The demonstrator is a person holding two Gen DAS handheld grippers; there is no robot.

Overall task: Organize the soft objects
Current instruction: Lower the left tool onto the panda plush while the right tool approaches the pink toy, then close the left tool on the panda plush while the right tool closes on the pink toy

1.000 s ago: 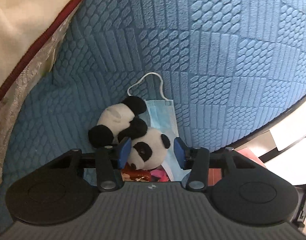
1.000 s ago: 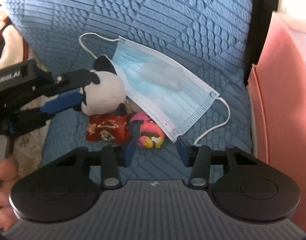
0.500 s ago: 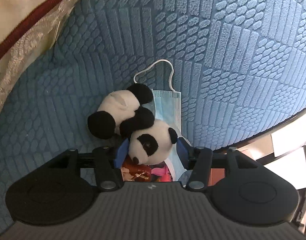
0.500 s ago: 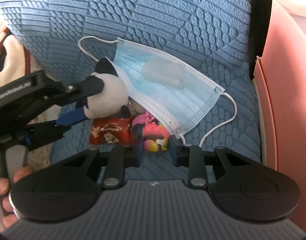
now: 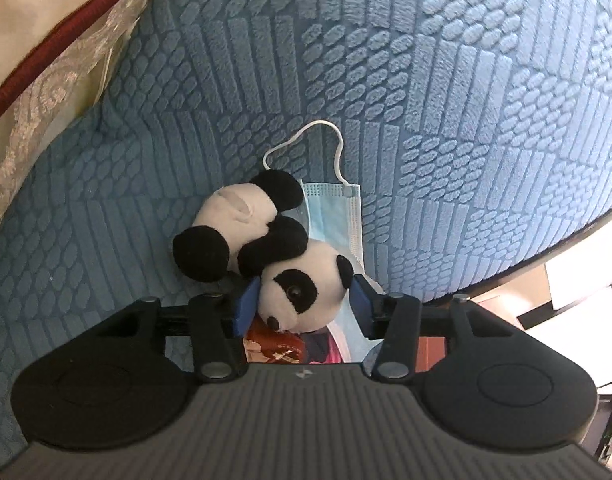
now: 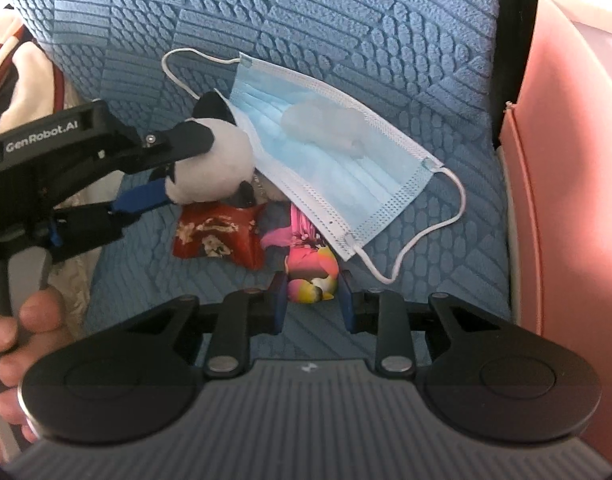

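Grasping is the step in hand, and you are doing it on both sides at once. Your left gripper (image 5: 304, 302) has its blue pads against the two sides of the plush panda's (image 5: 266, 248) head, so treat that as a grip on the toy; in the last half second its jaws have closed in a little around the head. The panda lies on the blue textured cushion (image 5: 425, 100), its body stretched away from you and one ear tucked under the edge of the surgical mask (image 6: 337, 160). Your right gripper (image 6: 311, 300) has narrowed its jaws over the last second around the pink and yellow soft toy (image 6: 311, 276), which sits between the pads at their tips; the pads look to be touching its sides, though the near end of the toy is all they have. Just beside it lies the red patterned pouch (image 6: 220, 234), touching the panda's underside, and the mask drapes over the pink toy's far end. My reading is that the next move calls for a slow, straight lift with each hand, since the mask overlaps both toys and could drag along. Where the items belong is not shown; the pink box (image 6: 565, 160) at your right is a guess at best.
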